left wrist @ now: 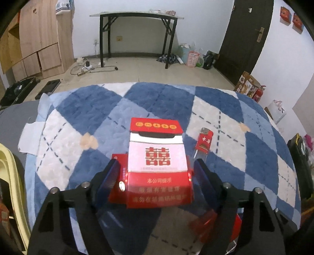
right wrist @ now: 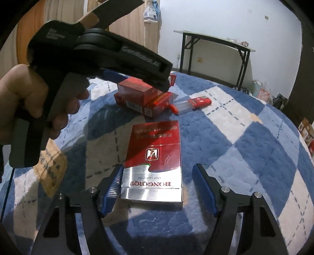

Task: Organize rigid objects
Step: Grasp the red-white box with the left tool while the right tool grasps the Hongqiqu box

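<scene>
A white and red cigarette pack (left wrist: 157, 155) with its lid flipped up lies on top of another red pack (left wrist: 117, 188). My left gripper (left wrist: 156, 160) straddles this stack, pads close to its sides with thin gaps, so it is open. The right wrist view shows the same stack (right wrist: 137, 92) under the left gripper (right wrist: 146, 83), held by a hand (right wrist: 25, 94). A silver and red pack (right wrist: 155, 168) lies flat between the fingers of my right gripper (right wrist: 158, 166). Its left pad (right wrist: 111, 192) is against the pack and its right pad (right wrist: 204, 192) stands off, so it is open.
A red lighter (left wrist: 204, 140) with a clear body lies right of the stack, also visible as the lighter (right wrist: 194, 104). Everything rests on a blue and white diamond quilt (left wrist: 78, 109) under a glossy top. Beyond it stand a black folding table (left wrist: 137, 17), a dark door (left wrist: 247, 39) and a wooden cupboard (left wrist: 39, 39).
</scene>
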`<state>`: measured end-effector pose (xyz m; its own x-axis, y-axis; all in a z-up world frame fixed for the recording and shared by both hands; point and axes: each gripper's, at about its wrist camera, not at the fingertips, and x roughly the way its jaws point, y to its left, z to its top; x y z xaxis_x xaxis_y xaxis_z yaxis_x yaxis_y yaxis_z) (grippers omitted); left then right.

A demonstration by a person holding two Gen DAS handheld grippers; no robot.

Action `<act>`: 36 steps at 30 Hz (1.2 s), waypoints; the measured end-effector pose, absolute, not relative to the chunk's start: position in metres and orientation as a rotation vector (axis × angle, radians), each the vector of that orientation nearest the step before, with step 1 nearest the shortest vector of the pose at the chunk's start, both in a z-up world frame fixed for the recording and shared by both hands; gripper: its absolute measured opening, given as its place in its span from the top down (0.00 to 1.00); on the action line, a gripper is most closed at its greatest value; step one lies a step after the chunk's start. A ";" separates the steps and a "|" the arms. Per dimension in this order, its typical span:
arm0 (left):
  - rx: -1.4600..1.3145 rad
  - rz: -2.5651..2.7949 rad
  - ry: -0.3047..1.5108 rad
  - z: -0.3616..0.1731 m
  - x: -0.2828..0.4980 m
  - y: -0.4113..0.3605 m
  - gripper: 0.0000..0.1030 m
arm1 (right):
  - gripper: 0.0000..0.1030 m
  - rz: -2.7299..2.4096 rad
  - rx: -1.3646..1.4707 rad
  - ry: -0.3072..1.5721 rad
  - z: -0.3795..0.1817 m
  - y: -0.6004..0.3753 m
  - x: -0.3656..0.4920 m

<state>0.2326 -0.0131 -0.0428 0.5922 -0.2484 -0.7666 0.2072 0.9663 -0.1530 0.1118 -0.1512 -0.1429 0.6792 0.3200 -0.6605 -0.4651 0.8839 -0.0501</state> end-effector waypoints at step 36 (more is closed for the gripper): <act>-0.117 -0.182 0.677 0.068 -0.046 0.004 0.43 | 0.43 0.297 -0.074 0.568 -0.017 -0.290 -0.082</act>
<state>-0.0461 0.0035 0.0677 0.7643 -0.2046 -0.6115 0.1287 0.9776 -0.1663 -0.0821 -0.2898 -0.0169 0.8019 0.2565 -0.5396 -0.2971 0.9548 0.0123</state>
